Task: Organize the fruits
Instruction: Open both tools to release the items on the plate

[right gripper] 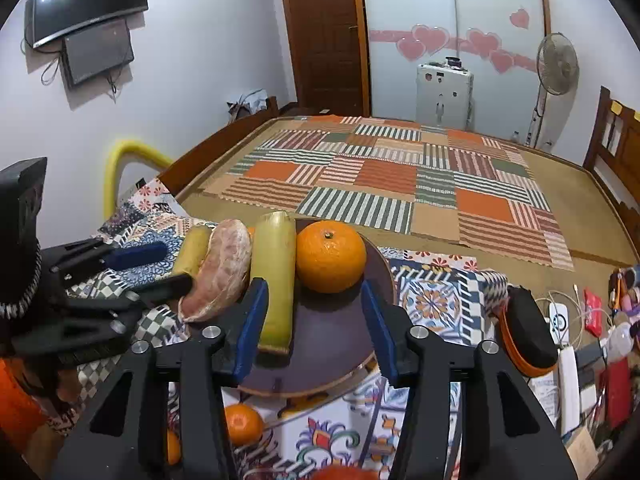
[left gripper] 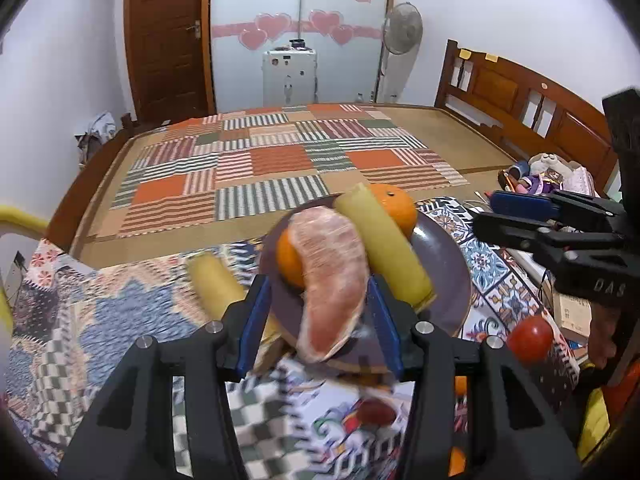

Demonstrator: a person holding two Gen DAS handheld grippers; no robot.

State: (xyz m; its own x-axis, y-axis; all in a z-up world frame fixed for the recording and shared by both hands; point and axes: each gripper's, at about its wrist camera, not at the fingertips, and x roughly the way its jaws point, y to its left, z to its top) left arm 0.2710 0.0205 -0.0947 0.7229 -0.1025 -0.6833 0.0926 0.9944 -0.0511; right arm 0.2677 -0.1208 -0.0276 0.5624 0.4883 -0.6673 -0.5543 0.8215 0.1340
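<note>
A dark purple plate [left gripper: 448, 276] [right gripper: 332, 340] on the patterned tablecloth holds an orange [left gripper: 394, 204] [right gripper: 331, 256], a second orange [left gripper: 290, 258] and a yellow-green cane piece [left gripper: 384, 246] [right gripper: 274, 276]. My left gripper [left gripper: 320, 316] [right gripper: 168, 268] is open, with a peeled pomelo segment [left gripper: 334, 276] [right gripper: 218, 272] between its fingers, over the plate's left edge. My right gripper [right gripper: 314, 324] [left gripper: 504, 210] is open and empty above the plate's near side.
A second cane piece [left gripper: 214, 284] [right gripper: 194, 250] lies left of the plate. A tomato [left gripper: 530, 338], small oranges [right gripper: 242, 424] and a red fruit [left gripper: 376, 412] lie on the cloth nearby. An orange-black case [right gripper: 528, 330] and clutter [right gripper: 592, 320] sit right. A bed is behind.
</note>
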